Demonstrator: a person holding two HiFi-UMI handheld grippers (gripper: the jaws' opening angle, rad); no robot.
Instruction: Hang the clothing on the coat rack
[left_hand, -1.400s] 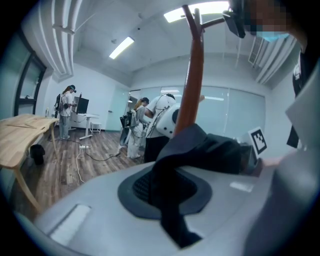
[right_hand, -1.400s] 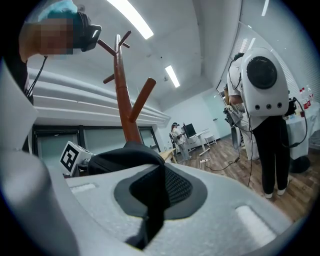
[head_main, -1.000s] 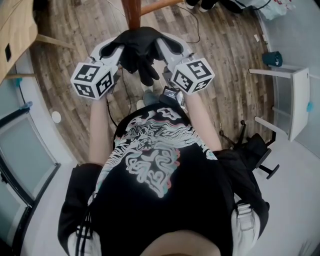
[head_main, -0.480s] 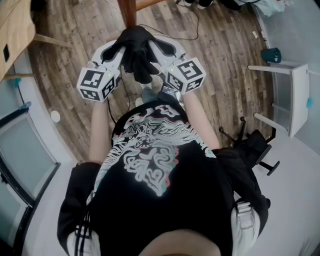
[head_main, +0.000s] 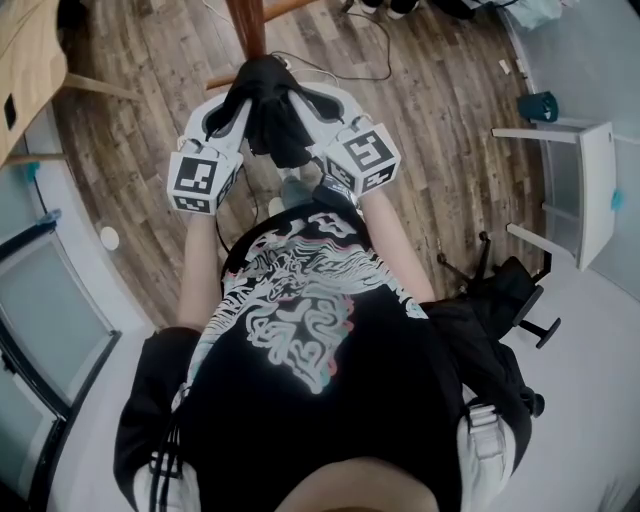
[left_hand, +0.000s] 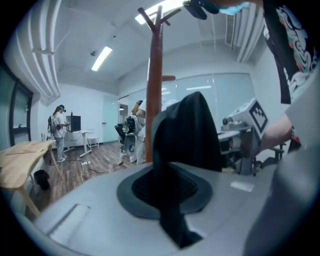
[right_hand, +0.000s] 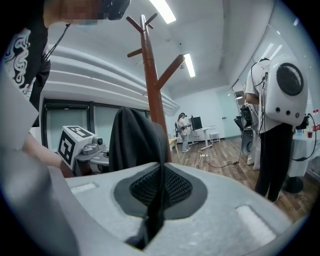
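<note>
Plainly, the dark clothing (head_main: 270, 112) is off the floor, bunched into a hump between the two grippers just in front of the coat rack (head_main: 247, 25). It is not on the rack yet. The left gripper (head_main: 238, 100) has its pads closed on a thick fold at one side of the bundle, and the fabric runs up out of its jaws. The right gripper (head_main: 302, 100) pinches a thinner fold on the other side, with only a narrow strip of cloth between its pads.

That thinner hold looks like the weak spot. If the two grippers pull apart to spread the clothing, the strip could slide out, and the clothing would then swing from one side or drop.

The bundle also looks closed up, and no collar or loop can be made out. A lift straight at the rack could therefore lay the cloth against a peg without catching on it.

In the right gripper view the pegs (right_hand: 170, 70) branch off well above the clothing (right_hand: 132, 140), so the lift is a long one. A gripper that bumps the thin post on the way up could rock the rack.

A cable (head_main: 350, 68) lies on the wood floor (head_main: 440, 130) near the rack's base, and a step forward could snag it.
</note>
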